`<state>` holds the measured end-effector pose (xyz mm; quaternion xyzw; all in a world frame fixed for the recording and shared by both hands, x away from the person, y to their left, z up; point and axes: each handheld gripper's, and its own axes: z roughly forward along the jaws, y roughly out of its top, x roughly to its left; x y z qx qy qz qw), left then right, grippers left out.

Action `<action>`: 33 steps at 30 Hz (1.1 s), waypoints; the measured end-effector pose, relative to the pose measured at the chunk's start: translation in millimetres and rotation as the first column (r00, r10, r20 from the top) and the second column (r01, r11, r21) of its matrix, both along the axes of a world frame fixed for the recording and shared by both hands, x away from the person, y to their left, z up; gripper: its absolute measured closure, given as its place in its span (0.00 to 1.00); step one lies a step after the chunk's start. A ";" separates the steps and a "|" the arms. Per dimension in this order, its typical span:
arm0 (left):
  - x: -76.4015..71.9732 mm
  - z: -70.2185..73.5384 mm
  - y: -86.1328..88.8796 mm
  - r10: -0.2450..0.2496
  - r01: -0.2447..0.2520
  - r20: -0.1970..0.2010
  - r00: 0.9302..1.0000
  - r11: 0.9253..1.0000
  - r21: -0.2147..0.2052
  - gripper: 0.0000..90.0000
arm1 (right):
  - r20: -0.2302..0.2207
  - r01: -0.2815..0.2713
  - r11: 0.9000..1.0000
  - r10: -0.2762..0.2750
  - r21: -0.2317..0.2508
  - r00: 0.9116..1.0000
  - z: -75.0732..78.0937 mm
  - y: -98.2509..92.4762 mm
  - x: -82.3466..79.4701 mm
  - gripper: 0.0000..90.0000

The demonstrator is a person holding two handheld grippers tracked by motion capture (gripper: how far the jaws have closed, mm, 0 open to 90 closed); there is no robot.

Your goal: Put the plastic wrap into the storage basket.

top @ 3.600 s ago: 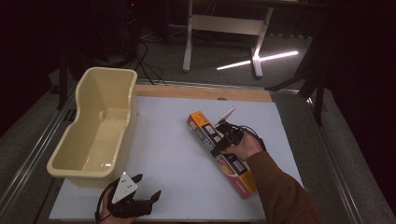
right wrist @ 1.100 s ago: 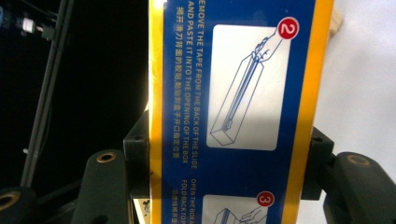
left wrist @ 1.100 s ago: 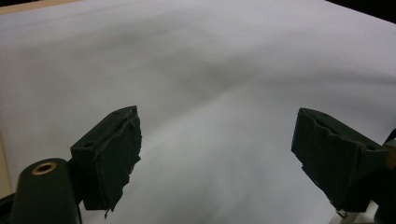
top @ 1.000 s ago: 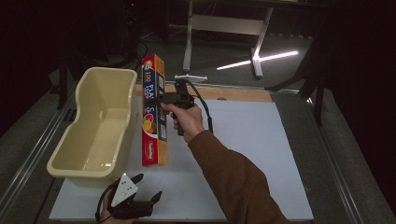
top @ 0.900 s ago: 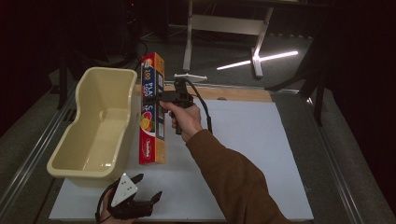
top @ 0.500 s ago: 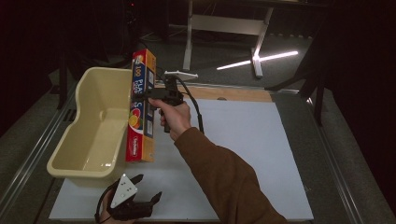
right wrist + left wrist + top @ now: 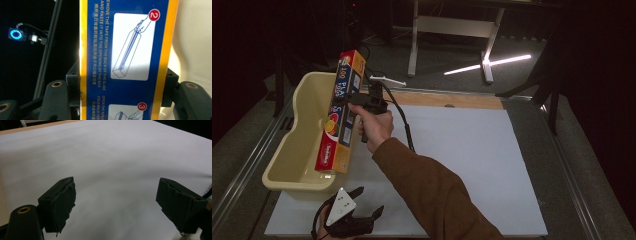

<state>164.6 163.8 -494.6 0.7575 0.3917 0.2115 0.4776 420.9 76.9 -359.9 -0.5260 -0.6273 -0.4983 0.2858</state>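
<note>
A long orange and blue plastic-wrap box (image 7: 340,116) hangs in the air, tilted, over the right rim of the pale yellow tub (image 7: 292,150). My right gripper (image 7: 358,100) is shut on the box's middle; in the right gripper view its jaws clamp both sides of the box (image 7: 127,57), whose blue panel bears printed instructions. My left gripper (image 7: 362,211) rests low at the front edge of the white mat, open. In the left gripper view its black pads (image 7: 58,205) stand wide apart with only the white mat (image 7: 112,157) between them.
The tub stands at the left of the white mat (image 7: 472,150), its inside bare. A wooden strip (image 7: 452,100) borders the mat's far edge. Beyond are dark floor, a metal table frame (image 7: 452,25) and a bright light strip (image 7: 492,64).
My right gripper has carried the box leftward, from above the mat beside the tub to over the tub's right rim. The left gripper has stayed put.
</note>
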 end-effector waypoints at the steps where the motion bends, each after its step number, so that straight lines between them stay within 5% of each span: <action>1: 0.2 -0.1 0.4 0.001 -0.001 0.000 1.000 1.000 -0.001 0.18 | -0.005 0.008 1.000 -0.008 0.003 1.000 -1.1 3.4 -0.6 0.44; 18: -3.8 0.9 4.1 0.007 -0.006 0.028 1.000 1.000 -0.024 0.18 | -0.085 0.020 0.999 -0.016 0.043 0.996 -28.4 45.0 -5.5 0.43; 33: -6.5 1.3 7.0 0.017 -0.016 0.037 0.999 0.999 -0.036 0.18 | -0.113 0.026 1.000 -0.026 0.000 0.993 -40.8 59.1 -3.9 0.43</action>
